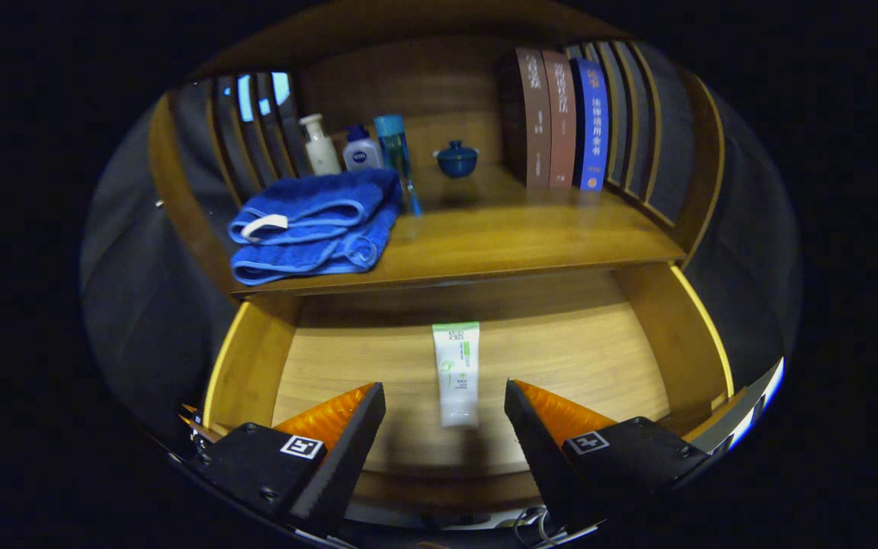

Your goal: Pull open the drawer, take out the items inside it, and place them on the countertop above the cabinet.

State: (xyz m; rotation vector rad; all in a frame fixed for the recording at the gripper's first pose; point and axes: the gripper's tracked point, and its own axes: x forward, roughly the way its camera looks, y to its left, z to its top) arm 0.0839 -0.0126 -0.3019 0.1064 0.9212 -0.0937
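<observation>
You held the jaws spread wide around the white-and-green plastic tube (pixel 456 371) in the open wooden drawer (pixel 683 328), ready to pinch it.

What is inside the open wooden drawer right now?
One white-and-green squeeze tube lies on the floor of the open wooden drawer, between the open jaws of the gripper. The drawer's back part is hidden under the wooden countertop.

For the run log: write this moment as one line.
drawer: open | tube: lying inside | hand-held gripper: open, above tube | countertop: tube not placed
</observation>
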